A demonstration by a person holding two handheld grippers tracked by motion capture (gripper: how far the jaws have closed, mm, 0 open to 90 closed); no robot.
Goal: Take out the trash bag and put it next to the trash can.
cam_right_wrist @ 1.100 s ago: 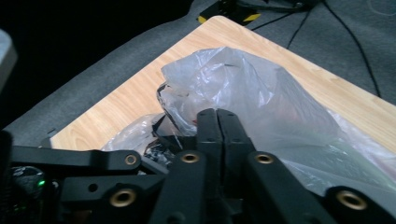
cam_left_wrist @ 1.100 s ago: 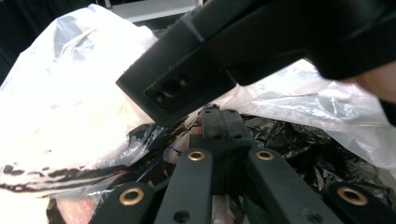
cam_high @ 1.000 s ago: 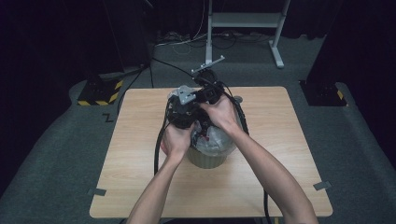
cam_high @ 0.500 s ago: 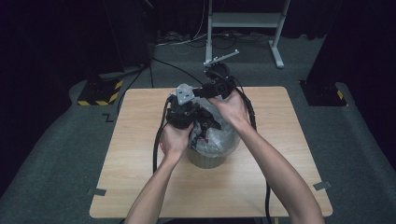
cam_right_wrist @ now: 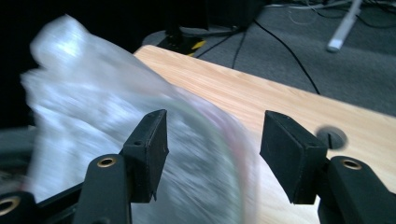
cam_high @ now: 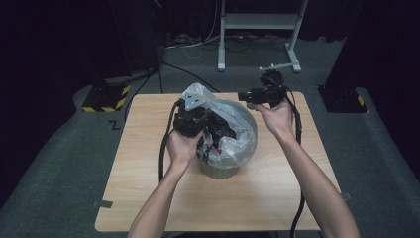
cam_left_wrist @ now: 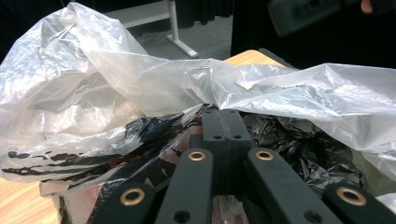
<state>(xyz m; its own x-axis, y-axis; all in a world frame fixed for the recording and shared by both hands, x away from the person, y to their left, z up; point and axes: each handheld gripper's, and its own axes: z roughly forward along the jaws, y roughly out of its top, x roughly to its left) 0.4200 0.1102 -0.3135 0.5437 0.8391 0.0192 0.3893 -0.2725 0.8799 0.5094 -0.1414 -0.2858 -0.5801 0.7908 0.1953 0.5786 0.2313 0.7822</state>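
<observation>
Clear plastic bag (cam_high: 225,124), lining a small bin (cam_high: 218,171) with dark rubbish inside, bulges just ahead of your left gripper (cam_high: 194,119), whose jaws are pressed together on a fold of it. Your right gripper (cam_high: 247,96) hangs beyond the bag's far side; its jaws have just been opening, nothing between them. Keep the left pinch firm while you bring the right back to the loose rim.

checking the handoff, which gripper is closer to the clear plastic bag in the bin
Left. The left gripper is at the clear plastic bag, jaws shut; the right gripper is off beside it, open.
</observation>
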